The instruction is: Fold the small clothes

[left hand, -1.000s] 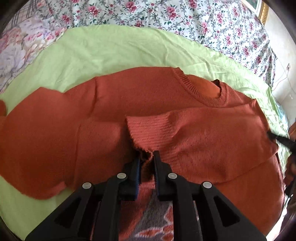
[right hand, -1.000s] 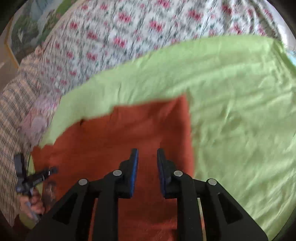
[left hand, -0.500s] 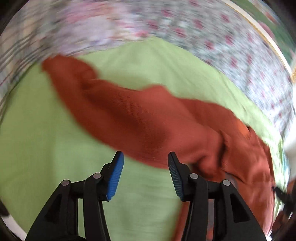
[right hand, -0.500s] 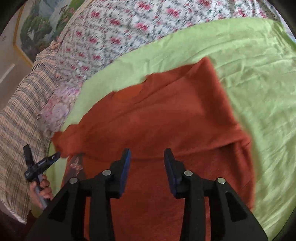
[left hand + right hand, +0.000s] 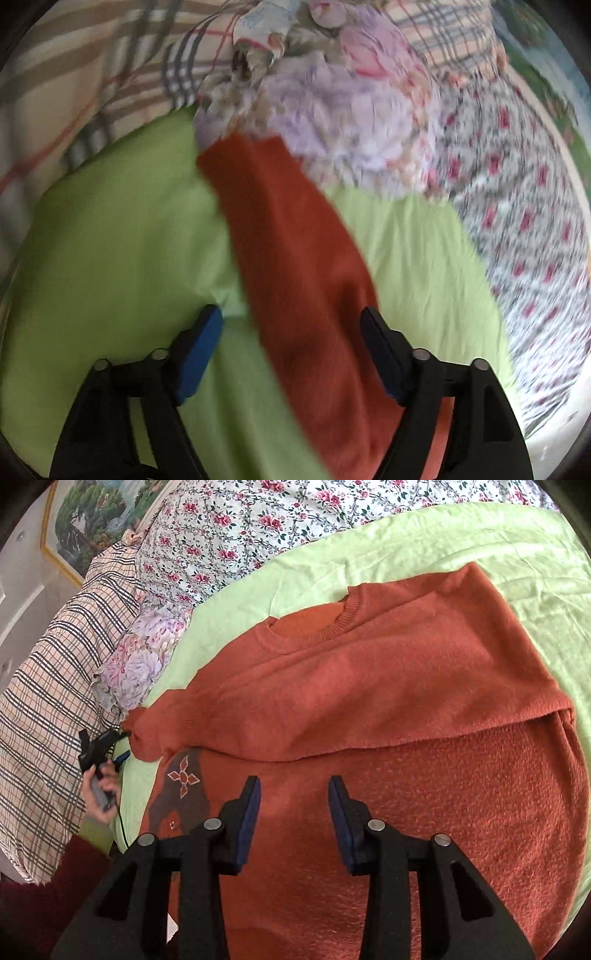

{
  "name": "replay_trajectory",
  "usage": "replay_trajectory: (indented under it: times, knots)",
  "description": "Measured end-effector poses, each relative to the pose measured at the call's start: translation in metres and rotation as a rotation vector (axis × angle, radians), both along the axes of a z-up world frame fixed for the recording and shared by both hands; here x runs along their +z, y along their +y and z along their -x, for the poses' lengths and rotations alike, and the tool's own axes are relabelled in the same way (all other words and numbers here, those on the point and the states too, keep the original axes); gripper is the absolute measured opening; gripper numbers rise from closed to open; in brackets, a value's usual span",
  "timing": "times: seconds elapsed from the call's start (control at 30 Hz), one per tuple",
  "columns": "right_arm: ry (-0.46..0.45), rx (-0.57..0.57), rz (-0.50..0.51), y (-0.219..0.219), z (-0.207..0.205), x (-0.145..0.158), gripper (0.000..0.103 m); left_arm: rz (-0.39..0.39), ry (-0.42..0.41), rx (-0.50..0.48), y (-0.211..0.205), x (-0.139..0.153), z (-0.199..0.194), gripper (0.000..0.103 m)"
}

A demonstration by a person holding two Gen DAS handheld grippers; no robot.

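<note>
Orange sweater [image 5: 369, 686] spread on a green sheet [image 5: 461, 528] over a bed, one sleeve already folded across its chest.

The left wrist view is smeared with blur: only the other sleeve [image 5: 295, 266] shows, lying out toward the sheet's far edge, its cuff hard to make out. The left gripper [image 5: 291, 325] hovers with the sleeve between its fingers, jaws opening, pads not touching. The right gripper [image 5: 293, 808] hangs over the sweater's body, fingers moderately apart, empty. The sweater's lower hem is cut off by the frame. Beyond the sheet lie a flowered bedspread [image 5: 229, 524], a plaid blanket [image 5: 48, 672] and a framed painting [image 5: 85, 517] on the wall.
</note>
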State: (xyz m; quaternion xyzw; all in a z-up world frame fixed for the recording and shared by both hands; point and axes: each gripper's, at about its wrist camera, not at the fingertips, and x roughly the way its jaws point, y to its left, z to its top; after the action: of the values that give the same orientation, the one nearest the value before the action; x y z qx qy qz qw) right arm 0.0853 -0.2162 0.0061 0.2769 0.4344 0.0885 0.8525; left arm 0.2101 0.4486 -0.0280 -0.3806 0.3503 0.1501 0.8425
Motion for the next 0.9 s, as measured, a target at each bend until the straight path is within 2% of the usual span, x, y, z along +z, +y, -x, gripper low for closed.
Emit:
replay_trajectory:
  times: [0.07, 0.1, 0.13, 0.17, 0.2, 0.3, 0.4, 0.5, 0.67, 0.77, 0.83, 0.9]
  knots:
    - [0.000, -0.005, 0.000, 0.001, 0.001, 0.002, 0.039, 0.017, -0.008, 0.030, 0.010, -0.002, -0.014, 0.072]
    - [0.001, -0.009, 0.000, 0.002, 0.001, 0.003, 0.039, 0.005, -0.010, 0.044, 0.012, -0.001, -0.017, 0.056]
    - [0.000, -0.008, 0.000, 0.003, 0.002, 0.003, 0.039, -0.012, 0.002, 0.050, 0.011, 0.000, -0.025, 0.021]
    - [0.000, -0.008, 0.002, 0.003, 0.003, 0.004, 0.039, -0.003, 0.011, 0.039, 0.011, -0.002, -0.029, 0.003]
    - [0.001, -0.011, 0.003, 0.003, 0.004, 0.004, 0.039, 0.011, 0.019, 0.031, 0.009, -0.003, -0.031, 0.005]
    - [0.009, -0.028, 0.008, 0.003, 0.005, 0.005, 0.039, -0.064, -0.012, 0.031, -0.011, 0.016, -0.019, 0.004]
    - [0.007, -0.040, 0.008, 0.003, 0.008, 0.005, 0.039, -0.106, -0.079, -0.032, -0.047, 0.047, 0.000, 0.004]
    - [0.000, -0.035, 0.001, 0.005, 0.009, 0.005, 0.039, -0.153, -0.143, -0.125, -0.101, 0.081, 0.013, 0.004]
    - [-0.022, -0.019, -0.013, 0.005, 0.014, 0.004, 0.039, -0.185, -0.241, -0.336, -0.212, 0.122, 0.029, 0.004]
    - [-0.034, -0.020, -0.017, 0.000, 0.020, 0.006, 0.039, -0.178, -0.273, -0.474, -0.280, 0.131, 0.032, 0.004]
    - [-0.039, -0.035, -0.019, -0.007, 0.026, 0.006, 0.039, -0.166, -0.289, -0.604, -0.334, 0.132, 0.029, 0.004]
    - [-0.041, -0.049, -0.022, -0.014, 0.032, 0.005, 0.039, -0.175, -0.275, -0.683, -0.375, 0.128, 0.027, 0.005]
